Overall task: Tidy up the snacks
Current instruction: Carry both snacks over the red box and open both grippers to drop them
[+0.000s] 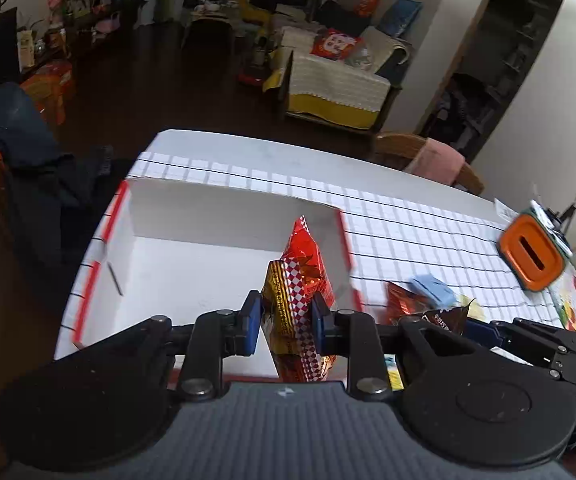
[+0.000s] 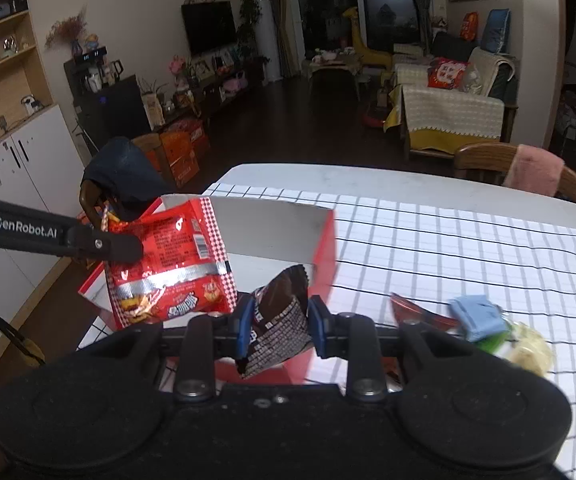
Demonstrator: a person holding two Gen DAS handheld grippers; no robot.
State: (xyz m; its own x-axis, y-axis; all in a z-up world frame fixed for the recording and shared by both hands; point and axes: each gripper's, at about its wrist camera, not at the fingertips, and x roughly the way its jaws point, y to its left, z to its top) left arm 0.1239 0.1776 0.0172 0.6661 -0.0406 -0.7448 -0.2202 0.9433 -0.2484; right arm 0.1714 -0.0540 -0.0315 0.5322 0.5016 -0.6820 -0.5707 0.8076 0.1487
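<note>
My left gripper is shut on a red snack packet with a checkered edge, held upright over the white box with red rims. The same packet and the left gripper's arm show in the right wrist view, in front of the box. My right gripper is shut on a dark brown snack packet, held near the box's right front corner. The brown packet's top and the right gripper show low right in the left wrist view.
On the checked tablecloth lie a loose red wrapper, a light blue packet and a pale yellowish snack. An orange-lidded container stands at the right. Chairs stand at the table's far side and left.
</note>
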